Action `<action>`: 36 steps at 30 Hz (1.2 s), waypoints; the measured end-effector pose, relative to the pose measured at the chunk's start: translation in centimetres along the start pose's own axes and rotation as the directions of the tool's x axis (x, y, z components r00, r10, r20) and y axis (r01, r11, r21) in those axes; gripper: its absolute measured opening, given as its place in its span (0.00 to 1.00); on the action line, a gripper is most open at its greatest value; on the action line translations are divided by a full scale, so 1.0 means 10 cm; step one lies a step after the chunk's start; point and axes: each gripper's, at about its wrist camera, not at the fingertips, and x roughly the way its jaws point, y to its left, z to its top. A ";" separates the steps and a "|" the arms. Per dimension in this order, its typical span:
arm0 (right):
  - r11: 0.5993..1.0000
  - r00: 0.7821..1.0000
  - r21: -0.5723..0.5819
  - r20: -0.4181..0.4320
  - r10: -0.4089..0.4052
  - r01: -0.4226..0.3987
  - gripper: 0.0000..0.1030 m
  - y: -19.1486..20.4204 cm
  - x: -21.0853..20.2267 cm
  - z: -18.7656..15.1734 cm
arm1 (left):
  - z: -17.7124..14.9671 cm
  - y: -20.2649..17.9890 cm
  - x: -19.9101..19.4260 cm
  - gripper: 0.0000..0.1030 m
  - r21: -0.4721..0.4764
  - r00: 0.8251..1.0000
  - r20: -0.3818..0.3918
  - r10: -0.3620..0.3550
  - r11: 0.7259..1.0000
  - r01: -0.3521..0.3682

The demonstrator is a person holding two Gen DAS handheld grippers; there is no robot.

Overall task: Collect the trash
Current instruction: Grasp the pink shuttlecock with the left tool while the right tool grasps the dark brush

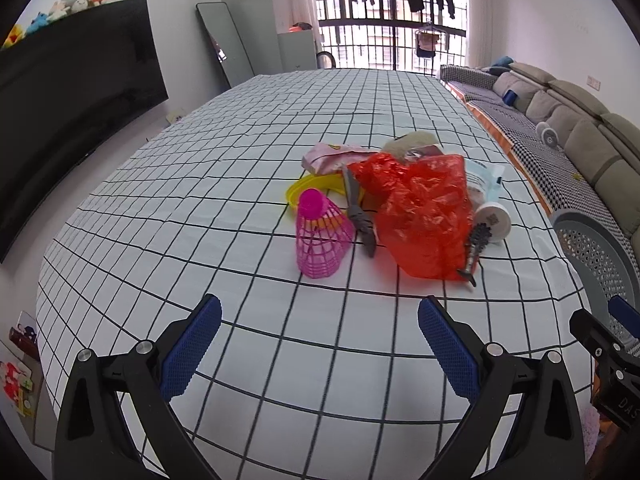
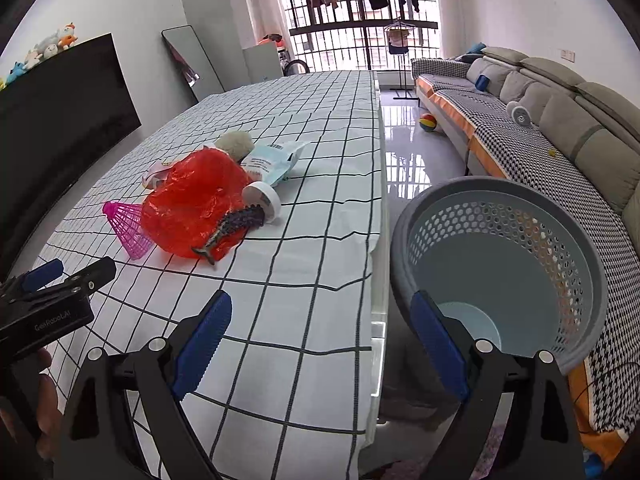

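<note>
A pile of trash lies on the checked tablecloth: a red plastic bag, a pink shuttlecock, a yellow lid, a pink wrapper, a white jar, a dark hair clip and a pale blue pouch. My left gripper is open and empty, short of the shuttlecock. My right gripper is open and empty at the table's right edge, beside the grey perforated basket.
The basket stands off the table's right edge, above the floor. A sofa runs along the right wall. A large dark TV is on the left. A ball lies on the floor.
</note>
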 end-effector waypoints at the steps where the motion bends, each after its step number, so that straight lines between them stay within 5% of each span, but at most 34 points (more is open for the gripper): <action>1: 1.000 1.000 -0.007 -0.004 0.004 -0.004 0.84 0.03 0.02 0.02 | 0.02 0.04 0.02 0.94 -0.008 1.000 -0.002 0.005 1.000 -0.005; 22: 0.999 0.998 -0.030 -0.054 0.020 -0.022 0.84 0.17 0.38 0.16 | 0.43 0.32 0.73 0.94 -0.092 0.998 -0.062 -0.003 0.996 -0.003; 31: 1.000 0.998 -0.013 -0.056 0.025 -0.026 0.84 0.15 0.44 0.21 | 0.55 0.22 0.67 0.92 -0.026 1.000 -0.024 0.002 1.000 -0.003; 32: 1.000 0.998 -0.016 -0.056 0.025 -0.026 0.84 0.16 0.44 0.22 | 0.56 0.20 0.68 0.91 -0.020 1.000 -0.021 -0.001 1.000 0.000; 36: 1.000 0.998 -0.021 -0.058 0.018 -0.019 0.84 0.16 0.43 0.20 | 0.55 0.17 0.72 0.54 -0.004 0.998 -0.043 -0.035 0.999 0.034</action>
